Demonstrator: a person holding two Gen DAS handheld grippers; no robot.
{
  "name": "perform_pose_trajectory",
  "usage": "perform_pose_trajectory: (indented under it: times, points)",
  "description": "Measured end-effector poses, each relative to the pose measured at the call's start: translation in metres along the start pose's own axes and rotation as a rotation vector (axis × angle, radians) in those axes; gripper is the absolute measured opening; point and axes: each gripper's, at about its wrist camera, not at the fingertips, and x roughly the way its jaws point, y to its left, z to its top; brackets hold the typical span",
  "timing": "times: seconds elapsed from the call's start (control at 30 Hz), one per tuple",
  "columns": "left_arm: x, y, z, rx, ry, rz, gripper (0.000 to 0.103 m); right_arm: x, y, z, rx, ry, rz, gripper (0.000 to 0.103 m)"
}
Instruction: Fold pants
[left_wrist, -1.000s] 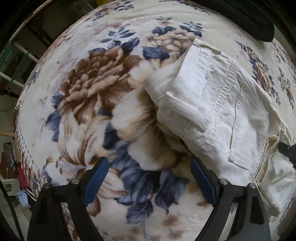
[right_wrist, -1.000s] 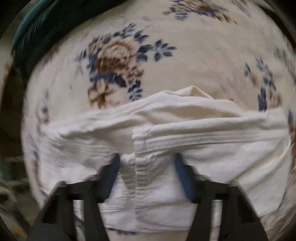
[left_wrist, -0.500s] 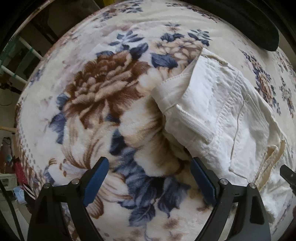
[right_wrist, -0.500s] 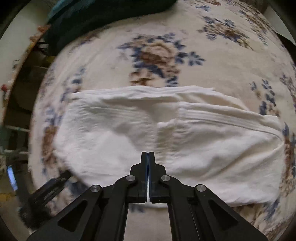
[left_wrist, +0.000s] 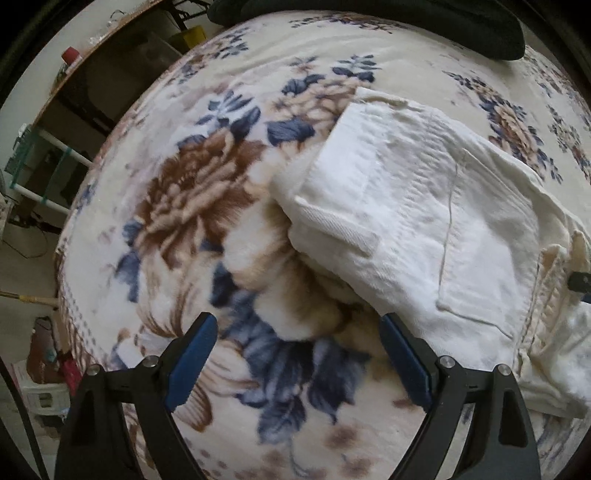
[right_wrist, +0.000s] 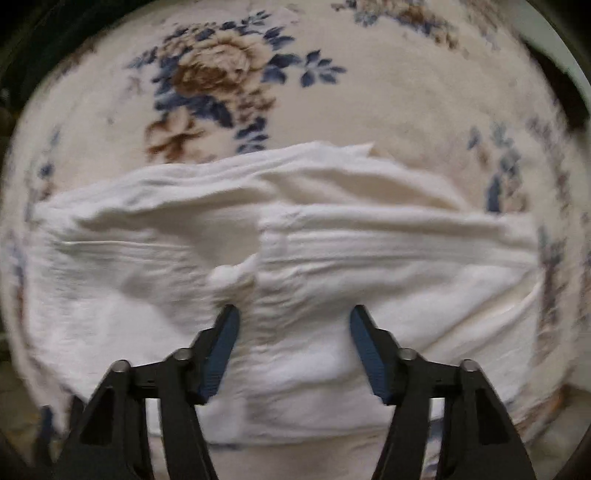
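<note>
White pants lie folded on a floral blanket, with the waistband and a back pocket showing. My left gripper hangs open over the blanket just left of the pants, and only blanket lies between its blue pads. In the right wrist view the pants stretch across the middle as a wrinkled band. My right gripper points down at them and its jaws are opening. A ridge of cloth lies between the pads, and they do not press on it.
A dark garment lies at the far edge of the blanket. Beyond the blanket's left edge are a wooden tabletop with a red-capped bottle, white rack bars and floor clutter.
Half a second ago the right gripper was shut and higher above the pants; now its jaws stand apart, close over the cloth. The left gripper stays open and has shifted slightly.
</note>
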Motion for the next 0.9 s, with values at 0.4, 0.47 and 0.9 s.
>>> perform_pose_trajectory:
  times: [0.4, 0.47, 0.9]
  points:
    - [0.02, 0.023, -0.009, -0.095, 0.062, -0.045, 0.09, 0.032, -0.011, 0.001, 0.056, 0.108, 0.064, 0.016]
    - [0.019, 0.03, -0.007, -0.111, 0.059, -0.048, 0.09, 0.024, -0.019, -0.004, 0.086, 0.083, 0.124, 0.016]
    - [0.03, 0.039, -0.003, -0.136, 0.078, -0.057, 0.09, -0.039, -0.006, -0.04, -0.046, 0.018, 0.267, 0.016]
